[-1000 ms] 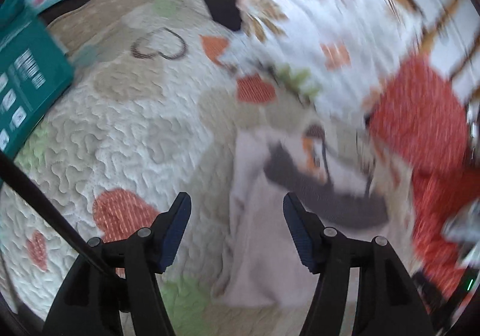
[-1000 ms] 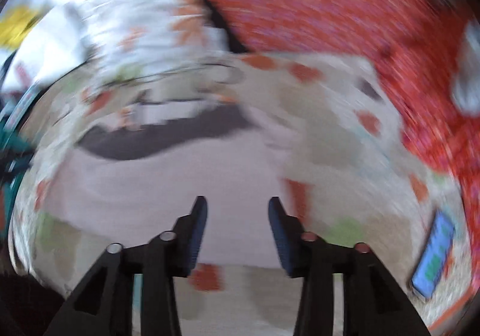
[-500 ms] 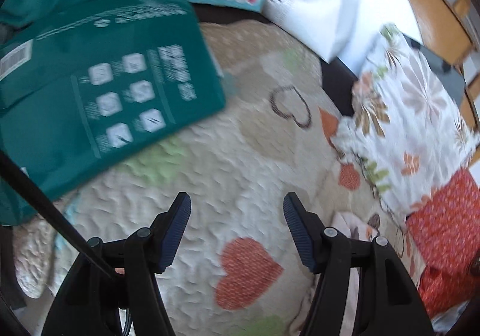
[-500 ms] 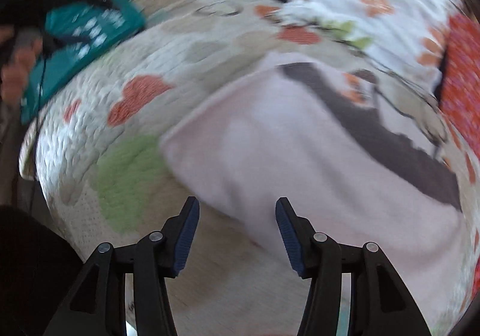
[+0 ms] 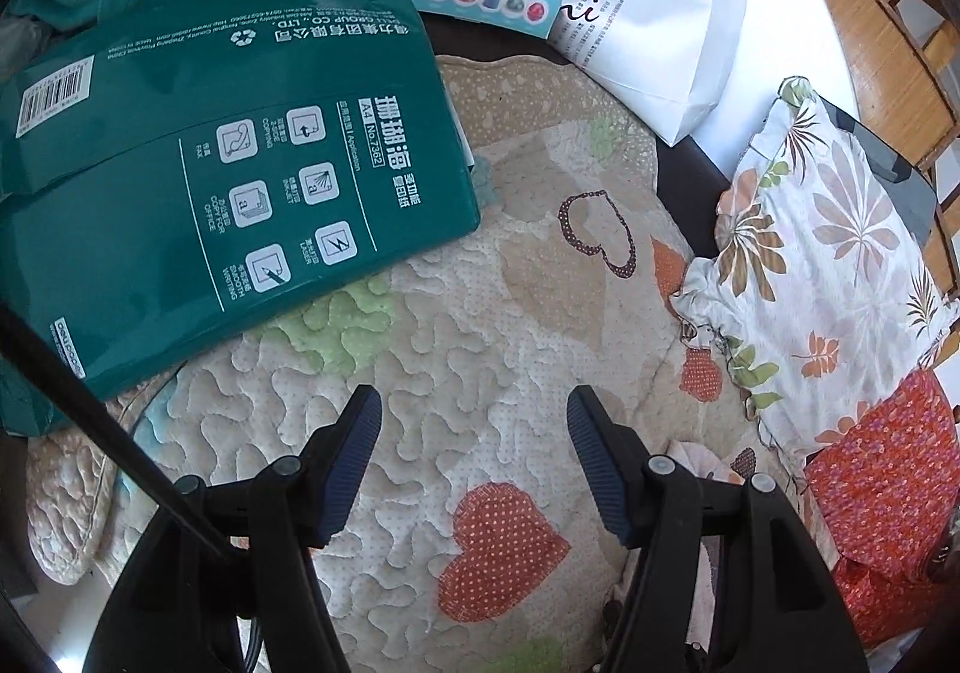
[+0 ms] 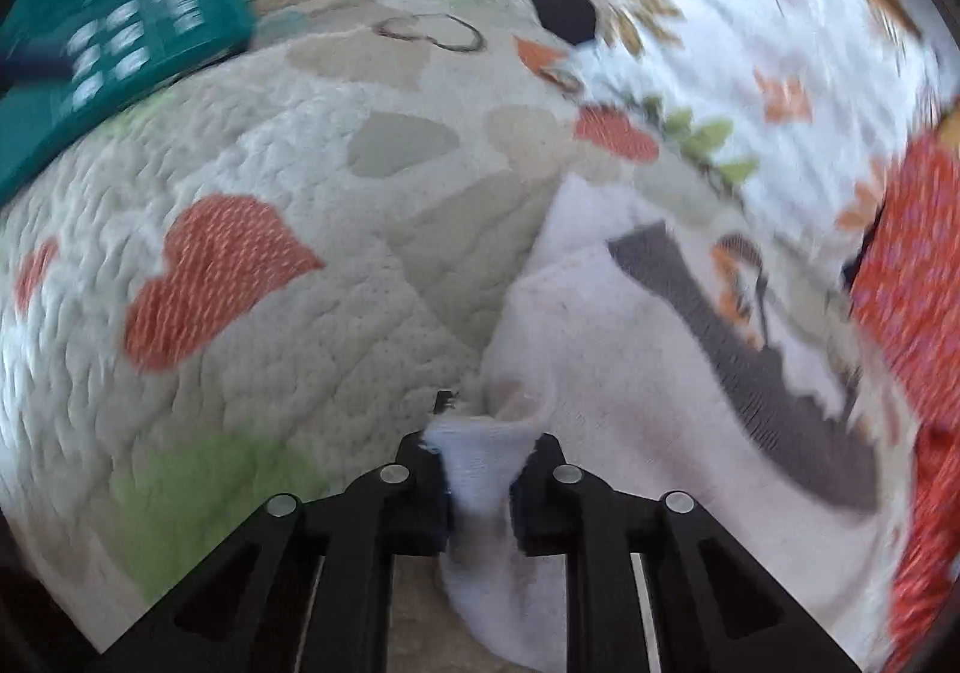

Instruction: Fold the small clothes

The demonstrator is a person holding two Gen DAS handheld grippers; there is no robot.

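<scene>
A small pale pink garment (image 6: 648, 349) with a dark grey band lies spread on the quilted heart-pattern mat (image 6: 288, 325). My right gripper (image 6: 480, 469) is shut on the garment's near left corner, and the cloth bunches between its fingers. My left gripper (image 5: 474, 463) is open and empty, hovering above the mat (image 5: 456, 325) to the left of the garment. Only a small edge of the garment (image 5: 708, 460) shows in the left wrist view, behind the right finger.
A green A4 paper pack (image 5: 198, 181) lies on the mat's far left. A white paper bag (image 5: 654, 12) stands behind it. A floral pillow (image 5: 834, 265) and red patterned fabric (image 5: 888, 493) lie along the right.
My right gripper has dropped to the garment's near left corner and shut on it. My left gripper swung left off the garment and now hovers over bare mat, still open.
</scene>
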